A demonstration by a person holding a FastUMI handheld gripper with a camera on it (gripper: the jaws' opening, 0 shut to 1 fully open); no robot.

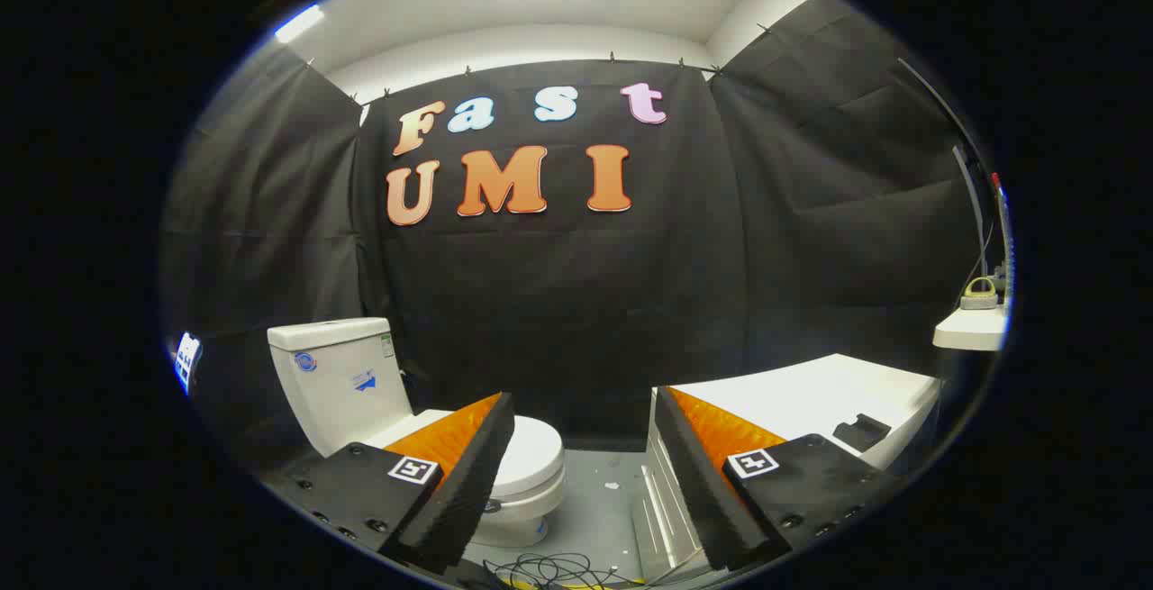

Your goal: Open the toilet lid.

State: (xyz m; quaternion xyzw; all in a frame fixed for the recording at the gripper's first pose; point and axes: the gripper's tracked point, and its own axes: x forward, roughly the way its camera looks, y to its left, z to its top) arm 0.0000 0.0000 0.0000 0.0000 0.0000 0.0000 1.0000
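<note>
- two fingers of the gripper (581, 473) stand spread wide, gripping nothing.
- toilet (531, 468) at 10 o'clock beyond the left finger; its lid (533, 448) lies down, closed.
- white cabinet (811, 396) at 2 o'clock, behind the right finger.
- cables (549, 567) on the floor (599, 504), between the fingers.

One toilet, one gripper, two fingers

One white toilet (504, 473) stands with one lid (531, 450), down, and one cistern (338, 374) behind it. One gripper (585, 482) shows two fingers (468, 473), spread wide apart with nothing between them, one overlapping the toilet and one to its right. Right of the toilet: one white cabinet (811, 401) bearing one small black item (862, 432). Beyond it sits one shelf (968, 329) with one padlock-like object (980, 295). One cable tangle (549, 567) lies on the floor before the toilet.
</note>
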